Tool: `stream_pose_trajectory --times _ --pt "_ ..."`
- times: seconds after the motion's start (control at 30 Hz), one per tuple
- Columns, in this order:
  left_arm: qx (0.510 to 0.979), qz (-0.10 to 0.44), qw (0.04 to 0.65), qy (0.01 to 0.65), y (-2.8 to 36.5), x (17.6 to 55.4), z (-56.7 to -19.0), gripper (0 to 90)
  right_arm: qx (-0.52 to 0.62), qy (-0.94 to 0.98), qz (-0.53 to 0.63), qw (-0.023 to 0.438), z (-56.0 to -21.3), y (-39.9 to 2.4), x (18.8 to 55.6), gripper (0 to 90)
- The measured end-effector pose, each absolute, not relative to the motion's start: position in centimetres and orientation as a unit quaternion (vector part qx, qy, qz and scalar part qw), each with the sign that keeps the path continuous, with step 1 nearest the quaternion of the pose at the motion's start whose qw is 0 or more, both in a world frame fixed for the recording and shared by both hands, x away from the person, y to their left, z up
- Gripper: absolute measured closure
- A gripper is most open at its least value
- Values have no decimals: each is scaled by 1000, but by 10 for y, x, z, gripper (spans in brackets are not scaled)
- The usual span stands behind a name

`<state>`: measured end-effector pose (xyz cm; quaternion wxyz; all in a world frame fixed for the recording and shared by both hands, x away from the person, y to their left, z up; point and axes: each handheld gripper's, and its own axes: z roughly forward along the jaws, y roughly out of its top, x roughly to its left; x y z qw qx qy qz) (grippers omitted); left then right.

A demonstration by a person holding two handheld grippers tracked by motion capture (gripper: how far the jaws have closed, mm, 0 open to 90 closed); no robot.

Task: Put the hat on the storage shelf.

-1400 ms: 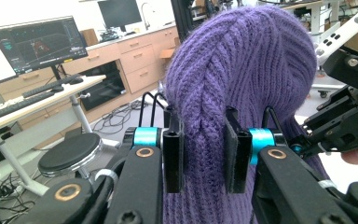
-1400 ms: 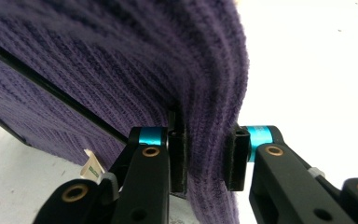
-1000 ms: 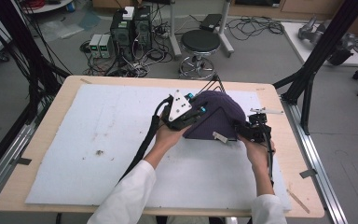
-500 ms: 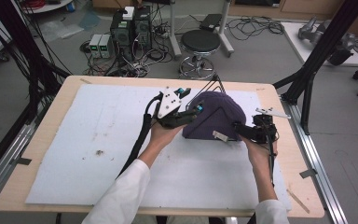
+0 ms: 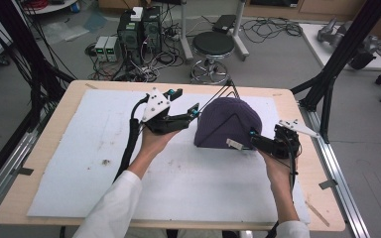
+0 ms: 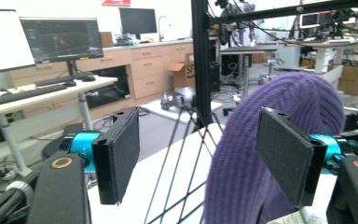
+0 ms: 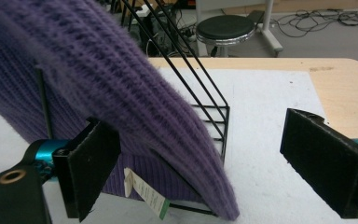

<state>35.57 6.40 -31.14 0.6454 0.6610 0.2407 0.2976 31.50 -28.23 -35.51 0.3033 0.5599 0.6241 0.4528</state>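
Sitting on a black wire rack (image 5: 230, 90), the purple hat (image 5: 227, 121) is near the back of the white mat (image 5: 79, 163), a bit right of the middle. The hat is pulled over the rack like a tent, w/ its round top up and back and its open edge low, facing the person. A small tag (image 5: 233, 144) hangs at that low edge.

The right gripper (image 5: 254, 139) is closer. It sits low, just beside the hat's front right corner, right by the tag. In the right gripper view its jaws are spread wide, holding nothing; the left pad (image 7: 93, 163) is nearly on the knit and the hat edge lies partly between the pads, more to the left.

The left gripper (image 5: 194, 110) is up higher, at the hat's left side, near but apart from it. Its jaws are spread wide too, w/ nothing in them. In the left gripper view the hat (image 6: 279, 154) sits to the right, behind the right pad (image 6: 284, 161).

So the hat lies between both grippers, one on each side. My guess: the right one only needs a small push fwd & left to pinch the low edge; the left one must go right and down.
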Motion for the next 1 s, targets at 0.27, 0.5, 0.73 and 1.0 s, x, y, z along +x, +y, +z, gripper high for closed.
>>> stream_pose_trajectory --times 0.27,0.5,0.73,1.0 --pt "648 308 647 259 95 349 -307 298 562 614 466 301 -356 -288 305 113" --pt "639 319 645 273 123 341 -310 287 560 614 465 304 -353 -292 295 113" --pt "632 333 638 287 153 332 -313 283 570 614 457 299 -355 -303 289 113" --pt "609 349 635 323 192 325 -322 278 567 615 462 296 -360 -310 283 113"
